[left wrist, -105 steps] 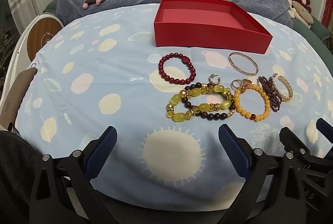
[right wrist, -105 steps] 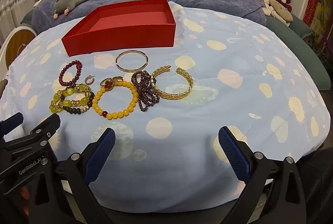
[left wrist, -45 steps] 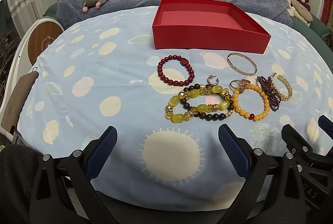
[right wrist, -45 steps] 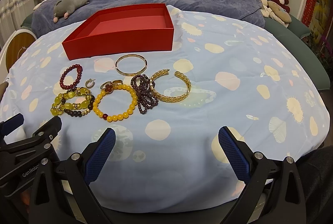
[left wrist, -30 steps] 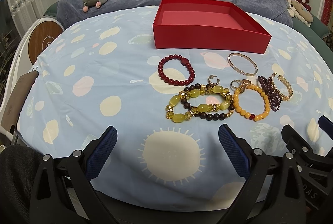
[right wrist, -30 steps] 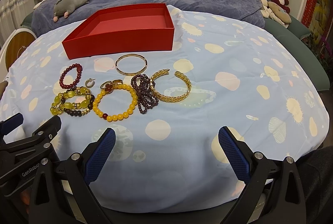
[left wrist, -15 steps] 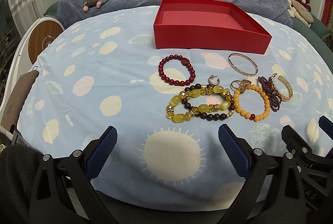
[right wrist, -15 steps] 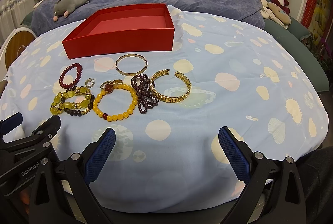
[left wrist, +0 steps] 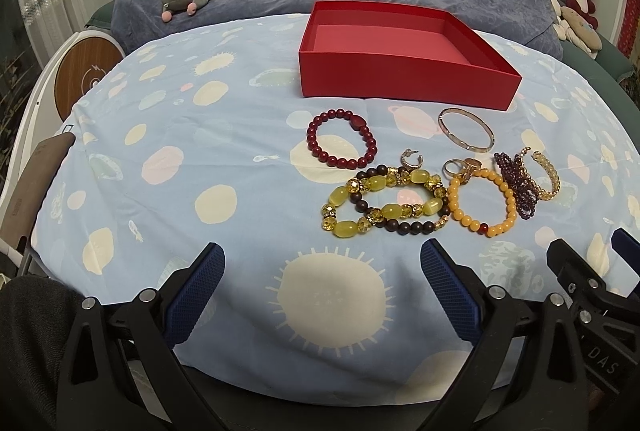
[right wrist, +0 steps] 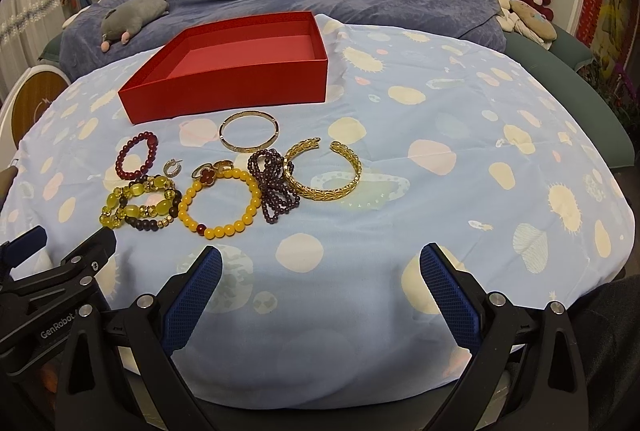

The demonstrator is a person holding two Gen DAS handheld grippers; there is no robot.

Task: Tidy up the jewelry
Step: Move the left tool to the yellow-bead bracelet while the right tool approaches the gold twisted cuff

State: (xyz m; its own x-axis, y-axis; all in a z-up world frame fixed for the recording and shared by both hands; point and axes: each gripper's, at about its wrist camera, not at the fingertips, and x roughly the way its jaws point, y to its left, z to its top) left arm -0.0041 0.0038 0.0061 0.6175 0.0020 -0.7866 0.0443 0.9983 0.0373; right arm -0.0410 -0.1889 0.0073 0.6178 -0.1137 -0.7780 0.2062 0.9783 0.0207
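Both tongs hung spread wide and empty over the near edge of the bench, the left tongs beside the right tongs. The red box sat open at the far side. Just in front of it lay the jewelry: a dark red bead bracelet, a thin gold bangle, a yellow-green bracelet, an orange bead bracelet, purple beads and a gold cuff touching them.
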